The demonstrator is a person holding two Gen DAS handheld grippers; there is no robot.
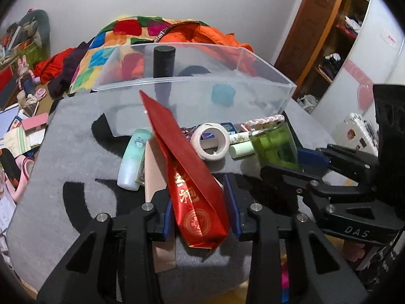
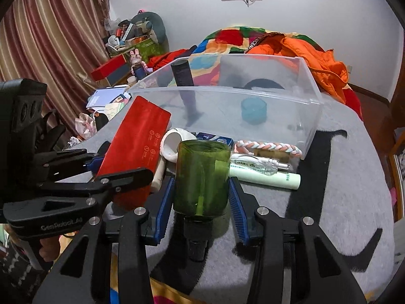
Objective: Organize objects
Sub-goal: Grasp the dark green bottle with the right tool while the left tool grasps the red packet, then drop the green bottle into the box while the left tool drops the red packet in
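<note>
Tools both loaded. Left tool [image 1: 200,211] is clamped on a red foil packet [image 1: 188,174], blue pads pressing its lower end; the packet is tilted, its top end reaching toward the front wall of the clear plastic bin [image 1: 202,86]. Right tool [image 2: 201,197] is clamped on a green translucent bottle [image 2: 202,177], cap end pointing back toward the camera, base toward the bin. No earlier view to compare. The bin stands on a grey mat [image 2: 341,177] with black markings, with a black cylinder [image 1: 164,62] upright inside it and a teal round item [image 1: 223,94] on its floor. Loose pile just in front of the bin: white tape roll [image 1: 212,143], pale green tube [image 2: 268,178], clear glass item [image 2: 258,164], braided pink-and-white cord [image 2: 268,147], and a blue carton [image 2: 215,138] partly hidden. A pale mint bottle [image 1: 131,159] lies left of the packet, beside a beige flat piece [image 1: 155,174]. Behind the bin, a patchwork blanket [image 1: 121,40] and orange jacket [image 2: 316,53]. Surface under the mat is not visible.
</note>
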